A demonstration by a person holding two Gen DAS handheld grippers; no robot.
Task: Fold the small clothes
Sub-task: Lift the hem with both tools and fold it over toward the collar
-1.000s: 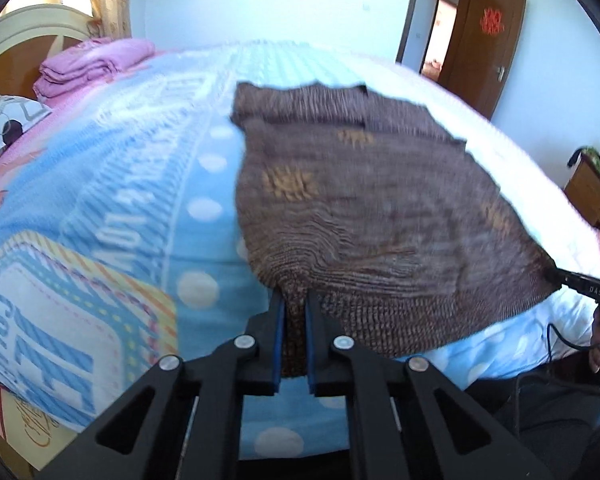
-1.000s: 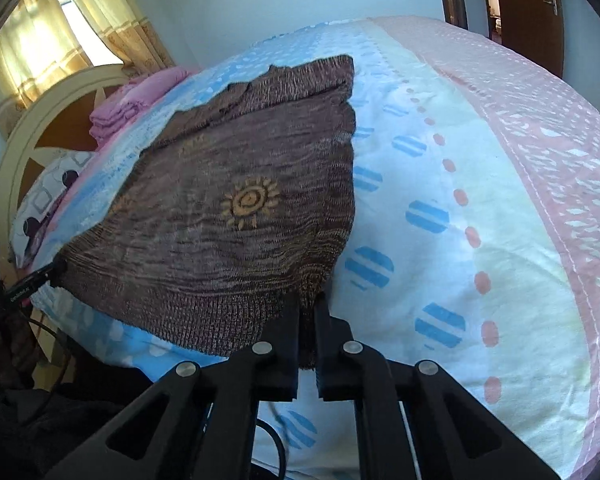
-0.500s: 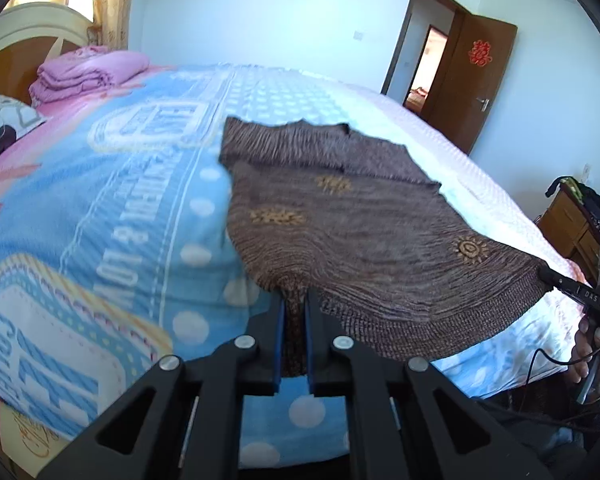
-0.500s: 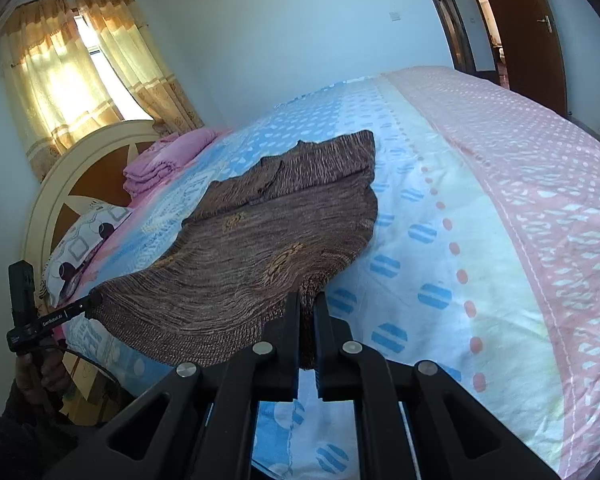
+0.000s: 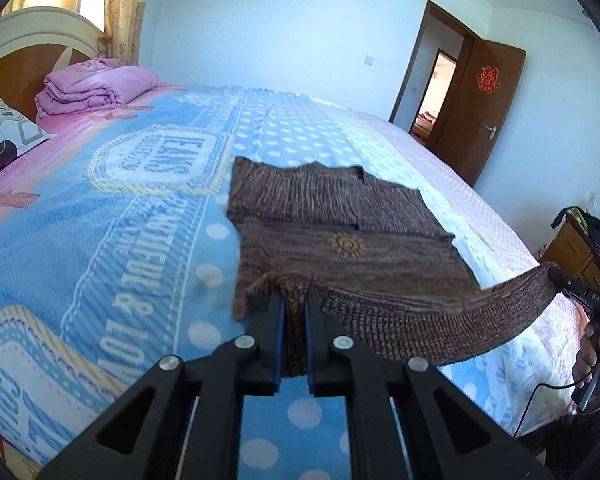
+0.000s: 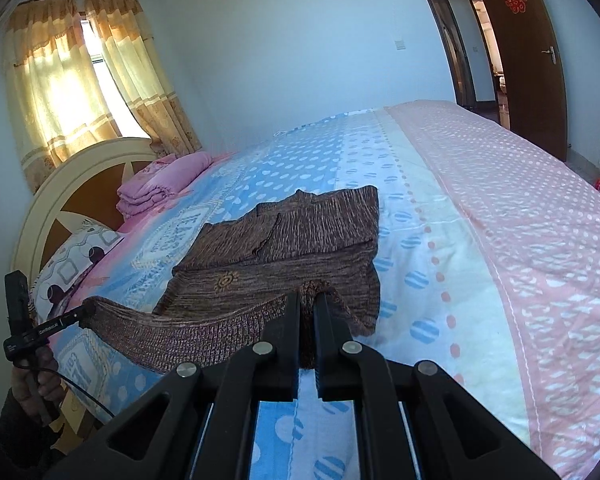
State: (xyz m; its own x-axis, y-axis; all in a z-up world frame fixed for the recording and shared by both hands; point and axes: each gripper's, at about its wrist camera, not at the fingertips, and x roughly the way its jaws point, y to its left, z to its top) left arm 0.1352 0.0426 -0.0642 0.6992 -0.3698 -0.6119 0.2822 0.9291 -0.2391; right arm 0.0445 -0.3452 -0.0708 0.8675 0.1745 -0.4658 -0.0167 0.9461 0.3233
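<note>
Brown knit garment [image 5: 340,240] lies on the bed [image 5: 140,216], its far part with the ribbed shoulders and neckline flat on the blue-and-white cover, its near hem lifted off the bedding. Left claw [image 5: 294,300]: jaws closed down to a narrow slot, a pinch of the hem's left corner between the pads. Right claw [image 6: 307,300]: same state, closed on the hem's right corner. In the left view the right claw shows as a slim black tip [image 5: 580,292] at the frame's right edge, with a hand [image 5: 592,356] below it; in the right view the left claw's tip [image 6: 48,330] sits at the far left. The hem hangs between the 2 claws as a sagging band, slack, not taut. Key relation: the garment runs straight ahead of both claws, its long axis pointing away toward the far side of the bed, and the hem line lies crosswise between the 2 grips. Each claw holds its own corner, so neither is nearer; the shoulders lie well ahead of both. Judgement: a bottom-to-top fold is in hand, and the coming move calls for both corners to travel forward together along that axis, held level with each other, to land on the shoulder line. Risk: uneven travel skews the fold; the slack middle may bunch.
</note>
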